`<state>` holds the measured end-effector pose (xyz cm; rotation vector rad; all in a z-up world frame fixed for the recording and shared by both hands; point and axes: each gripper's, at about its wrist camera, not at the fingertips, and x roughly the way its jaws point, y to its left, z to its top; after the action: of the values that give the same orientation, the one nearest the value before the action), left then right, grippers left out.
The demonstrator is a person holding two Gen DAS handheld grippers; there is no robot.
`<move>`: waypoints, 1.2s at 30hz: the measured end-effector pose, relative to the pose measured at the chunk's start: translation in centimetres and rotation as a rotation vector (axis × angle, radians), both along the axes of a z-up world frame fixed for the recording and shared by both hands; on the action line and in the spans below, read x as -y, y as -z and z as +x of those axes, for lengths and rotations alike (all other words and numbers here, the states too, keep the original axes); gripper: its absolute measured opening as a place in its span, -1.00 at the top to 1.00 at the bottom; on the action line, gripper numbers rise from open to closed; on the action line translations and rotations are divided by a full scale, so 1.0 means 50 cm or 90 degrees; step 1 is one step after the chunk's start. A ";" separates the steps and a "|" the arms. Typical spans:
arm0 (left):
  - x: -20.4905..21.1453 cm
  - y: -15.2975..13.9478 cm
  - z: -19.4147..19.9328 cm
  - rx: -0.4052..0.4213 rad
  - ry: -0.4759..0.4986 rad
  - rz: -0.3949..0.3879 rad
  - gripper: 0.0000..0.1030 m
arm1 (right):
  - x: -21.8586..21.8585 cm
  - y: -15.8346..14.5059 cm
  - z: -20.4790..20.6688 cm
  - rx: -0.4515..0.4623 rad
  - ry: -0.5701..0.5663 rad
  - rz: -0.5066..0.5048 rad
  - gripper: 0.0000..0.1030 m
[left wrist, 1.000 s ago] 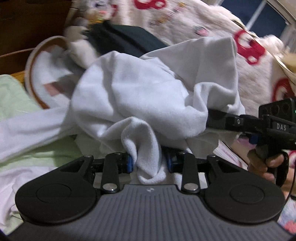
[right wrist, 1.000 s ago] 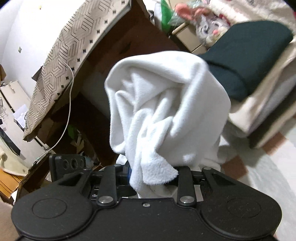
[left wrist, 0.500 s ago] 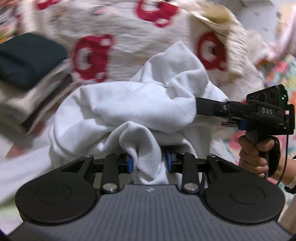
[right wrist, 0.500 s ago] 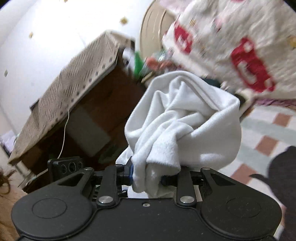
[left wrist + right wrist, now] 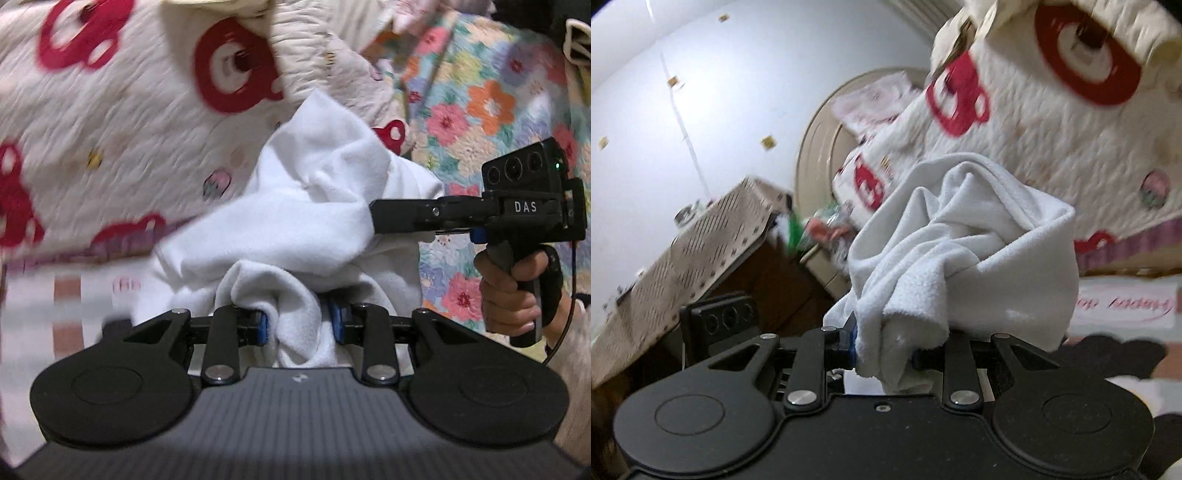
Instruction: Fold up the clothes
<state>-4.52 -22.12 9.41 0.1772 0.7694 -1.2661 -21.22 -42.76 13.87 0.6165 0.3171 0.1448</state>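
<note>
A bunched white fleece garment (image 5: 314, 206) hangs in the air between both grippers. My left gripper (image 5: 298, 321) is shut on a thick fold of it, blue pads pressed on either side. From the right, my right gripper (image 5: 373, 218) reaches into the cloth, a hand (image 5: 506, 291) on its handle. In the right wrist view the same garment (image 5: 964, 251) drapes over my right gripper (image 5: 886, 350), which is shut on a rolled edge; the fingertips are buried in fabric.
A cream quilt with red prints (image 5: 122, 110) fills the back. A floral bedcover (image 5: 476, 96) lies right. A brown cabinet with a patterned cloth (image 5: 694, 251) and a rounded headboard (image 5: 820, 136) stand left. The other gripper's camera block (image 5: 724, 317) shows low left.
Both grippers have swung with the garment away from the green sheet and folded dark clothes toward the quilt and floral cover. The grips on the cloth are unchanged.
</note>
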 end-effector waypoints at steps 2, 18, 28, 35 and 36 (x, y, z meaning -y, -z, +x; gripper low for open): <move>0.030 0.030 0.033 0.010 -0.013 0.054 0.43 | 0.032 0.003 0.030 -0.011 0.055 -0.034 0.37; 0.184 0.241 0.185 0.035 -0.041 0.261 0.01 | 0.256 0.391 0.071 -0.305 0.220 -0.189 0.19; 0.217 0.306 0.197 0.041 -0.030 0.216 -0.27 | 0.261 0.516 0.051 -0.324 0.186 -0.013 -0.09; 0.264 0.318 0.233 0.084 -0.069 0.232 0.48 | 0.239 0.530 0.109 -0.343 0.149 0.040 -0.24; 0.270 0.319 0.239 0.090 -0.075 0.234 0.75 | 0.234 0.534 0.114 -0.348 0.144 0.046 -0.25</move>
<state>7.41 -35.64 -6.56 0.5068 0.8723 -0.9823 -15.54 -54.48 -12.83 0.7536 0.7682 -0.2365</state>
